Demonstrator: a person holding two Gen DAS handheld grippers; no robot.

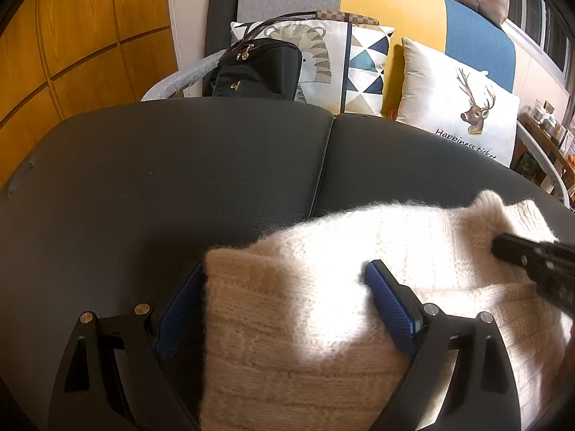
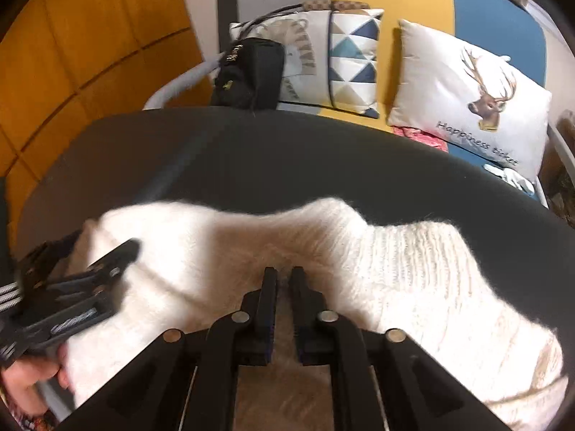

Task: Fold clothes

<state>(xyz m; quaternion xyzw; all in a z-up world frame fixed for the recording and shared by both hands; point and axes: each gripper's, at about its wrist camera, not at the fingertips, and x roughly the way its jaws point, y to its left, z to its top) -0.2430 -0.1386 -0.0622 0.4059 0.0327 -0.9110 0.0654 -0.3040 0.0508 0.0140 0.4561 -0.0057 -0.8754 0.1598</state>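
Observation:
A fluffy cream knit sweater [image 1: 323, 287] lies on the near part of a black padded surface [image 1: 179, 179]. My left gripper [image 1: 287, 269] is open wide, its blue pads [image 1: 391, 309] on either side of a folded edge of the sweater. In the right wrist view the sweater [image 2: 413, 269] spreads across the front, its ribbed part to the right. My right gripper [image 2: 284, 273] has its fingers nearly together, pinching sweater fabric. The right gripper [image 1: 532, 262] also shows at the right edge of the left wrist view, and the left gripper [image 2: 90, 269] at the left of the right wrist view.
Behind the surface stands a sofa [image 1: 391, 3] in grey, yellow and blue with a deer cushion [image 1: 460, 107], a triangle-pattern cushion [image 1: 366, 72] and a black bag [image 1: 258, 72]. Wooden panels [image 1: 82, 36] fill the left. A hand [image 2: 28, 377] holds the left gripper.

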